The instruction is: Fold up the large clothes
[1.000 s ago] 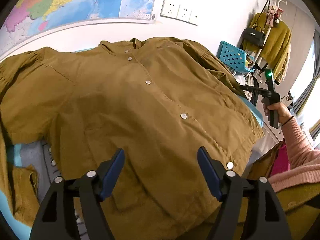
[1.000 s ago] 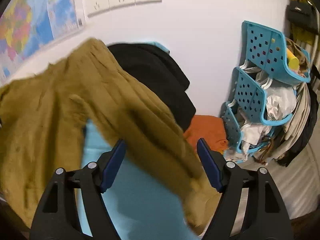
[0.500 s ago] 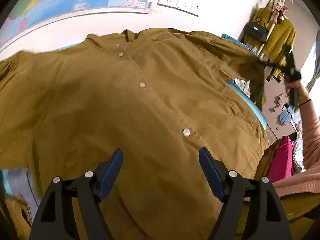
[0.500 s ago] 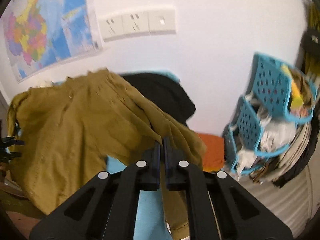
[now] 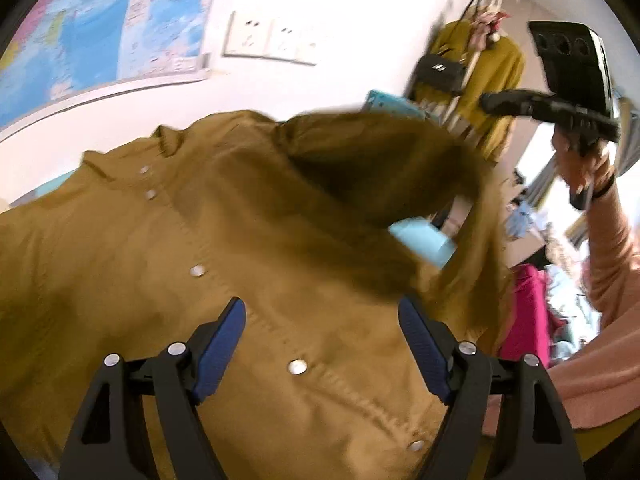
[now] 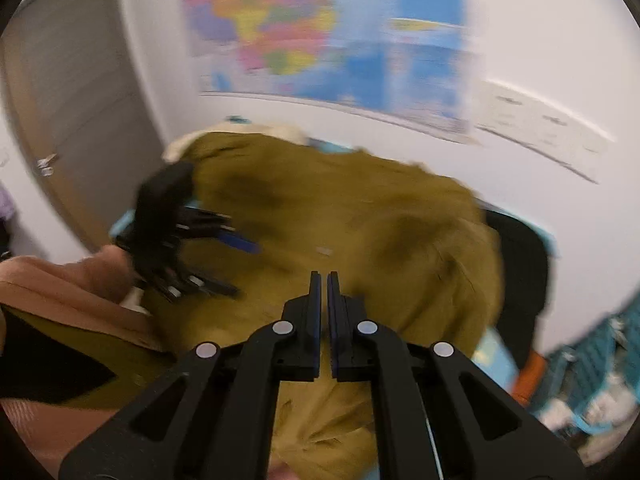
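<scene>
Under a white wall with a world map [image 5: 120,32] and sockets [image 5: 272,38], a soft ochre snap-buttoned shirt [image 5: 208,264] sprawls on a pale-blue surface [image 5: 424,236] — left gripper [image 5: 320,344] gaping above it, right gripper [image 6: 324,280] pinched together, apparently on its sleeve.

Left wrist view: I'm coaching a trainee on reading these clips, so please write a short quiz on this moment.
1. True or false: the left gripper has open jaws above the mustard shirt.
2. What hangs on the wall behind the shirt? A: a wall map. B: a mirror. C: a clock.
3. Fill in: the raised sleeve is pinched by the ___ gripper.

Key: 1 true. 2 A. 3 right; the right gripper is shut on it.
</scene>
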### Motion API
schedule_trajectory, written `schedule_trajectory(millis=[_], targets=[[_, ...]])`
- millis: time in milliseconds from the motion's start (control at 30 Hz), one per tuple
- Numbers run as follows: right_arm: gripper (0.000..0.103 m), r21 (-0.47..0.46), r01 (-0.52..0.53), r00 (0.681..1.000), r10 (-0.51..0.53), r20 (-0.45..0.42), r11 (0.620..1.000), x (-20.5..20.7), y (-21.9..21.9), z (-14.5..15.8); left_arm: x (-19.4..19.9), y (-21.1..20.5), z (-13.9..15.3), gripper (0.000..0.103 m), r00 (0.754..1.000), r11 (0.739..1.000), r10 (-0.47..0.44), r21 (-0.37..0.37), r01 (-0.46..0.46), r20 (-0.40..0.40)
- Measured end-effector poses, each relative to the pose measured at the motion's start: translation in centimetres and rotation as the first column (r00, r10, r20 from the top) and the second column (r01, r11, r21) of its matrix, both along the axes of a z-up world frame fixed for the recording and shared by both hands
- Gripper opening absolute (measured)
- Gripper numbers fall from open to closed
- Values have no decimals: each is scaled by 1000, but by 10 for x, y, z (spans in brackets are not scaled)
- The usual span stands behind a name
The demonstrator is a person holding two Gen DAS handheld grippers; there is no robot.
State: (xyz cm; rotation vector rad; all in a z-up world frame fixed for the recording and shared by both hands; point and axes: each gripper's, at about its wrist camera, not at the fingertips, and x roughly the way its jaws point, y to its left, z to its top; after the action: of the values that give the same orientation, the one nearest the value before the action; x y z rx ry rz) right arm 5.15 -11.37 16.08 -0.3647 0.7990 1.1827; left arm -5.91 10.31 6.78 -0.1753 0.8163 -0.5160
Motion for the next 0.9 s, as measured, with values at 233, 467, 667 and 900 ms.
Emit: schedule_trajectory(millis=[233,467,667,900], targets=[[39,0,41,999,-41,-19,999,30,40,-37,-13,-1,-14,80,998,997,-43,-69,39,-46],[62,-72,369,923,-374,-91,927,133,22,-100,-6,-31,-40,88,972,973,-159,-196,125,-170],[51,-122,398,882,-415,-222,909,176,40,-153,13,-63,-58,58,950,957,-204,-254,141,-238],[10,-20,373,898,-366,-244,928,171,28,-134,18,-30,-33,3,980,989,-57,-148,28,-192]])
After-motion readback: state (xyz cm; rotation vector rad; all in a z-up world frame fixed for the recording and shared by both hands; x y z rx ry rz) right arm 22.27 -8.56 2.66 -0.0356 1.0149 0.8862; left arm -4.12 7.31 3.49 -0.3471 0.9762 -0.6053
